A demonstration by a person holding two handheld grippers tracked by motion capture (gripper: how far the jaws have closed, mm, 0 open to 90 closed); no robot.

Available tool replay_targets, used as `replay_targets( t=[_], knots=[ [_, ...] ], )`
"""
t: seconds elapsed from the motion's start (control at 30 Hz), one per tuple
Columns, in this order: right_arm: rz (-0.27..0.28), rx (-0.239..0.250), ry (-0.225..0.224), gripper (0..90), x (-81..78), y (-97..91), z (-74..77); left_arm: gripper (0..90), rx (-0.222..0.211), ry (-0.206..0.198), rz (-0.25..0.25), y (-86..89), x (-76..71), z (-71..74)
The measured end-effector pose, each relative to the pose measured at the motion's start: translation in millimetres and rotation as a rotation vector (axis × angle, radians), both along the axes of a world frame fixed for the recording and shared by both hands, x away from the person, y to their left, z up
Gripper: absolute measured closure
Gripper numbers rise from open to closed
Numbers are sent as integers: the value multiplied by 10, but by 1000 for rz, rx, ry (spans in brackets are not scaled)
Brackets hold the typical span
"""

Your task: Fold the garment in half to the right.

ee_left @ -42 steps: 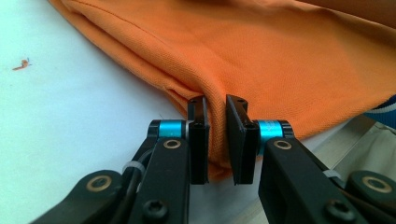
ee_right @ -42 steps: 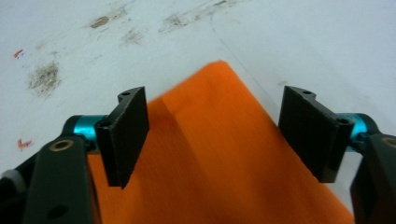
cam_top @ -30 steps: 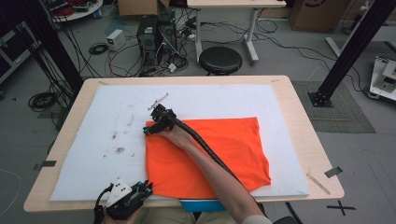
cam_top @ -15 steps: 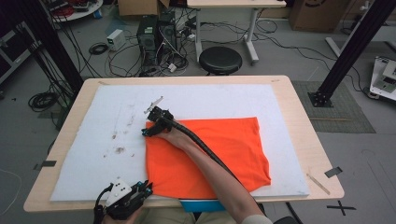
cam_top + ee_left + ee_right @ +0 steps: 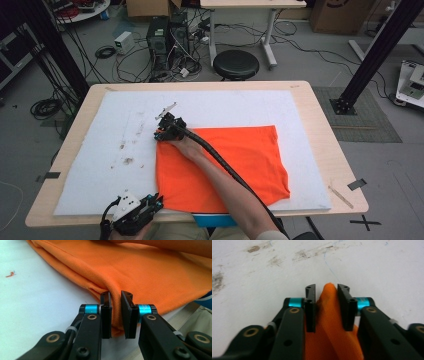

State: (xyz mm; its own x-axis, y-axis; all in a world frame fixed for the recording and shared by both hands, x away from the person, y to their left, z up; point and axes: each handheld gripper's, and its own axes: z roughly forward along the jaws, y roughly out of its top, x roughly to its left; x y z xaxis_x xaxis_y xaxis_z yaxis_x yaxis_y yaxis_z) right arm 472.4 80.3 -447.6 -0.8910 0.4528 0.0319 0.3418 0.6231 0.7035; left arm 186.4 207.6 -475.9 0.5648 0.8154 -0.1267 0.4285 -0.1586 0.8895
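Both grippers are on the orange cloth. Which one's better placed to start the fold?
Likely right. The right gripper has just been closing on the cloth at its far left corner, fabric bunched between its jaws, with bare mat around it. The left gripper pinches the near corner and can anchor.

1. The high view looks forward and down from above the near edge of the table (image 5: 320,125), the orange shirt (image 5: 240,160) at centre.
2. The left gripper view sits low and very close at the orange shirt (image 5: 150,277) near-left corner.
3. The right gripper view sits equally close at its far-left corner, facing the stained white mat (image 5: 262,270).
4. All three share the shirt.
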Motion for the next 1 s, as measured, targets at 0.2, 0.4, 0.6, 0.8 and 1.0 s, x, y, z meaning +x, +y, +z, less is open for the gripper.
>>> replay_targets(
  t=[0.2,0.4,0.6,0.8,1.0],
  knots=[
    [14,16,15,842,-3,4,-2,796,-6,3,1,3,0,-1],
    [12,28,36,863,16,-14,0,799,-22,7,7,11,-1,-2],
    [1,34,39,864,12,-26,43,802,-17,-10,14,15,-29,47],
    [-3,51,31,864,13,-18,129,801,-17,-33,16,48,-40,126],
    [11,73,7,863,-7,54,276,802,-2,-72,38,134,-86,241]
  ],
)
